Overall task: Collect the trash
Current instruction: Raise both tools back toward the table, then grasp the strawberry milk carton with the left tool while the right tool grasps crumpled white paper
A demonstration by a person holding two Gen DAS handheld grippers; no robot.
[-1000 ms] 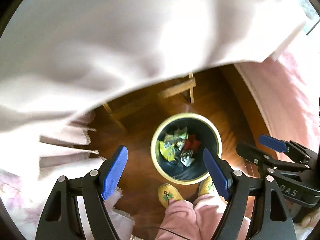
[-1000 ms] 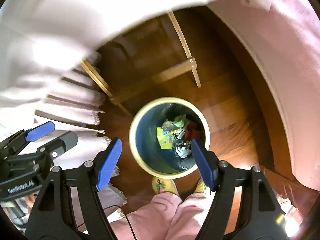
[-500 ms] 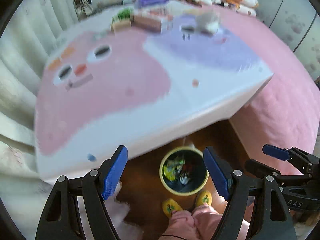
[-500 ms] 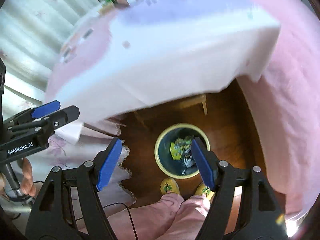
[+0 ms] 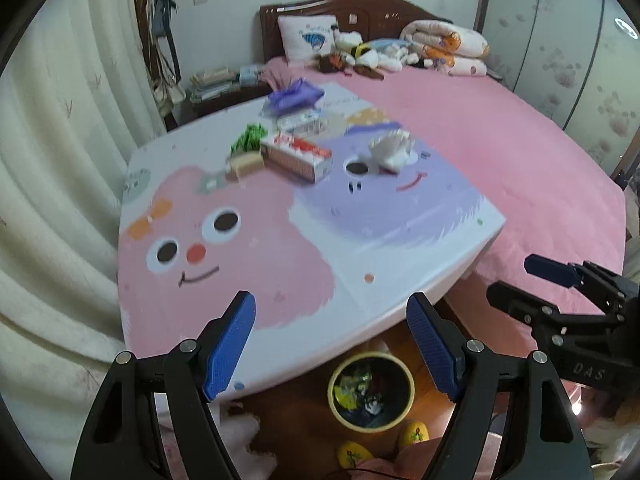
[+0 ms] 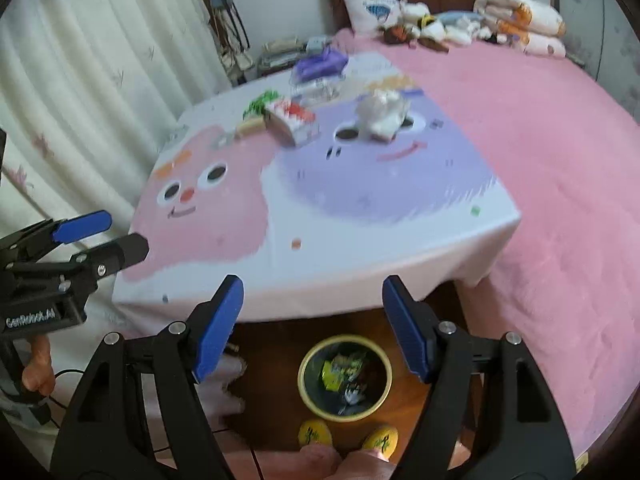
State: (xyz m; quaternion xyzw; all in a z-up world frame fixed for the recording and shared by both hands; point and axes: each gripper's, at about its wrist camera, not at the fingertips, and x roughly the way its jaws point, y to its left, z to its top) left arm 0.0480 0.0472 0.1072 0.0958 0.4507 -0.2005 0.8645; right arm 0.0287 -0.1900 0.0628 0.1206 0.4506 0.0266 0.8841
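Bedroom furniture fills both views: a table (image 5: 280,264) draped in a cartoon-face cloth is seen ahead of the jaws, beside a pink bed (image 5: 520,168). Both the left gripper (image 5: 332,344) and the right gripper (image 6: 312,328) are held with jaws spread wide, and nothing is gripped between them. Litter is seen on the far part of the table, well beyond the fingertips: a red-and-white box (image 5: 298,156), crumpled white tissue (image 5: 394,150), a green wrapper (image 5: 248,139) and a purple bag (image 5: 294,94). A yellow-rimmed trash bin (image 6: 345,378), already holding wrappers, is seen on the wooden floor below and between each pair of jaws, just ahead of two yellow slippers (image 6: 316,434).
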